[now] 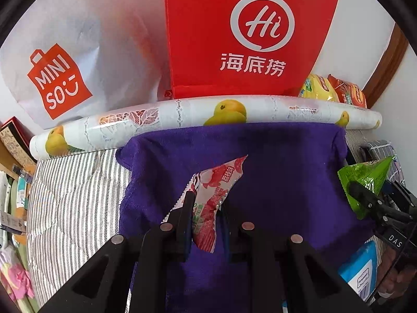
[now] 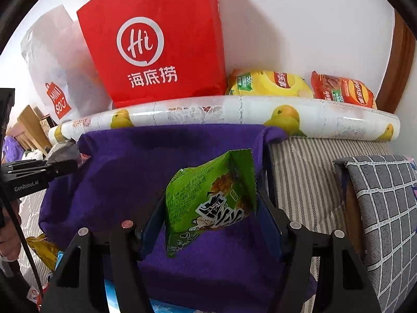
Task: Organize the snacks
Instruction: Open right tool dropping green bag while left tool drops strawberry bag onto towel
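Purple cloth (image 1: 273,161) under your left gripper (image 1: 206,203), jaws clamped on a red packet (image 1: 216,185). Right view: your right gripper (image 2: 211,206) grips a green packet (image 2: 208,198) above that cloth; red bag (image 2: 156,39) behind.

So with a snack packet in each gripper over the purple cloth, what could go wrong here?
The left gripper pinches only the red packet low down, so it could slip or swing. The green packet sits crumpled in the right gripper and might get crushed. The grippers are close and could bump.
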Demonstrator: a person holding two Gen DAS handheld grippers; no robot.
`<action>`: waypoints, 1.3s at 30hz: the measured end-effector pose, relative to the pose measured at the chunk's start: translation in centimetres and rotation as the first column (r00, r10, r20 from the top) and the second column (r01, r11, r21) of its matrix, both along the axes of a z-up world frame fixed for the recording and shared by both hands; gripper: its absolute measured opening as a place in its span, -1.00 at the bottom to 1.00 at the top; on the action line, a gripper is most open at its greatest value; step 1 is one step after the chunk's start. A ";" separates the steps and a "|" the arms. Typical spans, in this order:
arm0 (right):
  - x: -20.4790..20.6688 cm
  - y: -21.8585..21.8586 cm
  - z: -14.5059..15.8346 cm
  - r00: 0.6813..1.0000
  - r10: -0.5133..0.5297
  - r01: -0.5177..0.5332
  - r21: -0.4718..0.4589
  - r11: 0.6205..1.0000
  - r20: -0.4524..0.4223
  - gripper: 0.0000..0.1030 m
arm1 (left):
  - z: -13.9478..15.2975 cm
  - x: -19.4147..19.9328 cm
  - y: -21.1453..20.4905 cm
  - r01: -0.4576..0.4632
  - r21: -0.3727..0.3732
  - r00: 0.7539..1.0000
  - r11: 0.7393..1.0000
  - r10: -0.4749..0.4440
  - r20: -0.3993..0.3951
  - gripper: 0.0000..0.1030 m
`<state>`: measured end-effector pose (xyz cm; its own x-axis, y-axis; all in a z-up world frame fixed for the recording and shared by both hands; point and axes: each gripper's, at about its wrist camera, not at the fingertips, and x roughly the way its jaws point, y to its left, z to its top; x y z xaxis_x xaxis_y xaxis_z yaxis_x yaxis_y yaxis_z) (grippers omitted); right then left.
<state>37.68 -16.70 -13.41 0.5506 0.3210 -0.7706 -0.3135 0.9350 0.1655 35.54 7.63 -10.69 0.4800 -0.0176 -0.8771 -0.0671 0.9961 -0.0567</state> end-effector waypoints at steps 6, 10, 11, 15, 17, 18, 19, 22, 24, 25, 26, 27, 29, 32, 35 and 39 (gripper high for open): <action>0.0 -0.2 -0.1 1.000 0.003 -0.003 -0.011 1.000 -0.005 0.29 | -0.4 0.1 -0.2 0.003 0.007 1.000 1.000 -0.003 -0.019 -0.66; 0.1 -0.2 -0.4 1.000 0.003 -0.003 -0.023 1.000 -0.014 0.30 | -0.5 0.2 -0.3 0.010 0.003 1.000 1.000 -0.009 -0.026 -0.66; 0.2 -0.2 -0.3 1.000 0.004 -0.004 -0.022 1.000 -0.014 0.30 | -0.5 0.3 -0.2 0.009 0.000 1.000 1.000 -0.009 -0.027 -0.66; 0.2 -0.1 -0.3 1.000 0.009 -0.009 -0.017 1.000 -0.014 0.31 | -0.5 0.3 0.0 0.007 -0.006 0.999 1.000 -0.007 -0.034 -0.66; 0.2 0.0 -0.3 1.000 0.013 -0.013 -0.023 1.000 -0.014 0.32 | -0.6 0.3 0.0 0.007 -0.006 0.999 1.000 -0.008 -0.039 -0.65; 0.2 0.1 -0.4 1.000 0.013 -0.014 -0.028 1.000 -0.016 0.32 | -0.6 0.3 -0.1 0.010 -0.007 0.999 1.000 -0.011 -0.041 -0.65; 0.3 0.1 -0.4 1.000 0.014 -0.014 -0.033 0.999 -0.020 0.32 | -0.7 0.3 -0.1 0.013 -0.009 0.999 1.000 -0.013 -0.041 -0.65; 0.2 0.2 -0.5 0.999 0.022 -0.023 -0.036 0.999 -0.026 0.37 | -0.7 0.3 -0.2 0.017 -0.010 0.999 1.000 -0.018 -0.046 -0.65; 0.1 0.3 -0.3 0.999 0.030 -0.030 -0.036 0.999 -0.023 0.43 | -0.8 0.3 -0.2 0.018 -0.012 0.998 1.000 -0.019 -0.052 -0.63; 0.0 0.5 -0.2 0.999 0.035 -0.036 -0.047 0.998 -0.014 0.52 | -0.8 0.3 -0.1 0.016 -0.014 0.998 1.000 -0.017 -0.055 -0.63; -0.2 0.6 0.0 0.999 0.038 -0.038 -0.057 0.998 0.001 0.63 | -0.8 0.3 -0.1 0.015 -0.015 0.998 1.000 -0.016 -0.056 -0.62; -0.5 0.8 0.2 0.999 0.047 -0.045 -0.063 0.997 0.020 0.68 | -0.8 0.3 -0.1 0.013 -0.016 0.998 1.000 -0.014 -0.055 -0.62; -0.7 1.0 0.6 0.997 0.064 -0.062 -0.061 0.996 0.040 0.73 | -0.7 0.3 -0.1 0.013 -0.018 0.998 1.000 -0.014 -0.056 -0.62; -0.8 0.9 1.0 0.997 0.063 -0.061 -0.044 0.997 0.044 0.73 | -0.5 0.2 -0.1 0.018 -0.034 0.998 0.999 -0.020 -0.052 -0.60; -0.8 0.5 1.4 0.997 0.051 -0.050 -0.023 0.998 0.052 0.73 | 0.2 0.1 -0.1 0.036 -0.063 0.998 0.997 -0.039 -0.039 -0.11; -1.1 -0.3 2.7 0.996 0.017 -0.018 0.012 1.000 0.083 0.73 | 1.7 -0.7 -0.6 0.052 -0.037 0.998 0.998 -0.051 0.023 0.10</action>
